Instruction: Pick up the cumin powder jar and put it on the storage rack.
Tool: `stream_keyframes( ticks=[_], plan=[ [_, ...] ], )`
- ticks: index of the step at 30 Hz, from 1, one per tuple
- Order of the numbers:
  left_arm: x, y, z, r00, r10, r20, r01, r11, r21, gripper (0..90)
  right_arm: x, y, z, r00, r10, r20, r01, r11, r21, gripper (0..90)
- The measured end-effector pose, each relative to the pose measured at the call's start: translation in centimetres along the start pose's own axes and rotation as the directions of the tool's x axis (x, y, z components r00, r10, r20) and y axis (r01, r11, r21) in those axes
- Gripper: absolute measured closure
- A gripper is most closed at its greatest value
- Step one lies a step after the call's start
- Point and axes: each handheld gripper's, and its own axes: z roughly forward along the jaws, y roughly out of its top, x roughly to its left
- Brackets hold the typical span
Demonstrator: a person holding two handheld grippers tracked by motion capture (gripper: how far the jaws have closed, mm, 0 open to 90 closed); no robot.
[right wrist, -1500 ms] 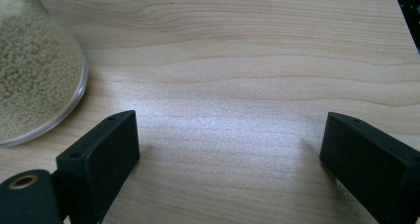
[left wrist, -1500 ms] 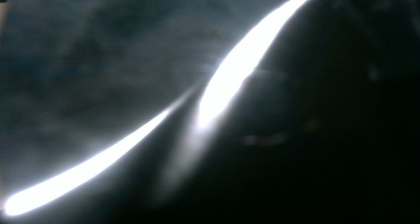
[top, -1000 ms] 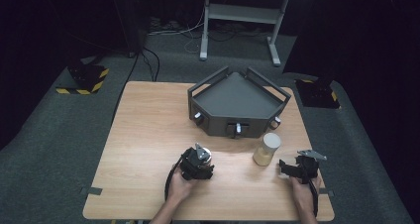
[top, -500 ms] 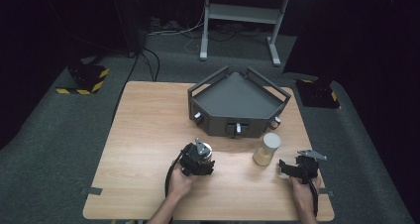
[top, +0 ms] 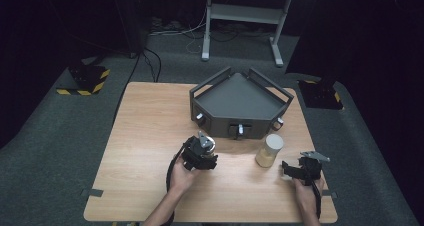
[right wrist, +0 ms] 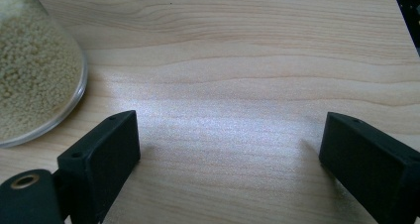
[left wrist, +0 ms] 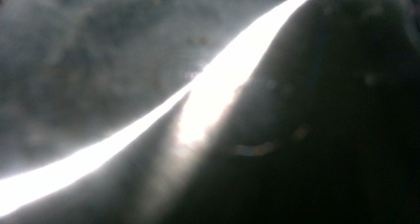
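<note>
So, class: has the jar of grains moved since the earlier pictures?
No. The jar stands at the same spot before the grey tray, beside its front knob.

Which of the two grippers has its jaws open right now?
The right gripper: its jaws stand wide apart over bare table, beside the grain-filled jar. The left gripper is shut.

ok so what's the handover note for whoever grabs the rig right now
Left hand-held gripper: shut, near the grey tray; its own view is too blurred to tell if it holds anything.
Right hand-held gripper: open, low over the bare table.
Jar of grains: upright in front of the tray, beside the right jaws, not between them.
Done: nothing visible.
Left: probably gripping the jar.
</note>
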Motion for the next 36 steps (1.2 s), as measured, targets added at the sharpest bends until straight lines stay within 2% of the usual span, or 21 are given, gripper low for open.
stream_keyframes(
  ticks=[12, 22, 27, 30, 36],
  plan=[
    [0.3, 2.3, -1.6, 0.9983, 0.057, -0.006, -0.057, 0.9981, -0.021, 30.9, 0.0, 0.0, 0.0, 1.0000, 0.002, 0.000, -0.002, 1.000, 0.000, 8.0],
    [1.4, 3.9, -2.4, 0.9985, 0.050, 0.024, -0.049, 0.9980, -0.040, 31.0, -0.1, 0.0, 0.0, 1.0000, 0.004, -0.002, -0.004, 1.000, -0.003, 8.2],
    [2.0, 5.2, -2.6, 0.9978, 0.056, 0.036, -0.054, 0.9978, -0.039, 30.9, 0.0, 0.0, 0.0, 1.0000, 0.004, -0.002, -0.004, 1.000, -0.003, 8.2],
    [2.4, 6.4, -2.8, 0.9965, 0.074, 0.041, -0.072, 0.9966, -0.039, 31.0, -0.1, -0.1, 0.0, 1.0000, 0.006, -0.003, -0.006, 1.000, -0.004, 8.3],
    [2.9, 8.1, -2.8, 0.9954, 0.083, 0.048, -0.080, 0.9952, -0.057, 30.9, -0.1, -0.1, 0.0, 1.0000, 0.007, -0.005, -0.007, 1.000, -0.006, 8.4]
  ],
)
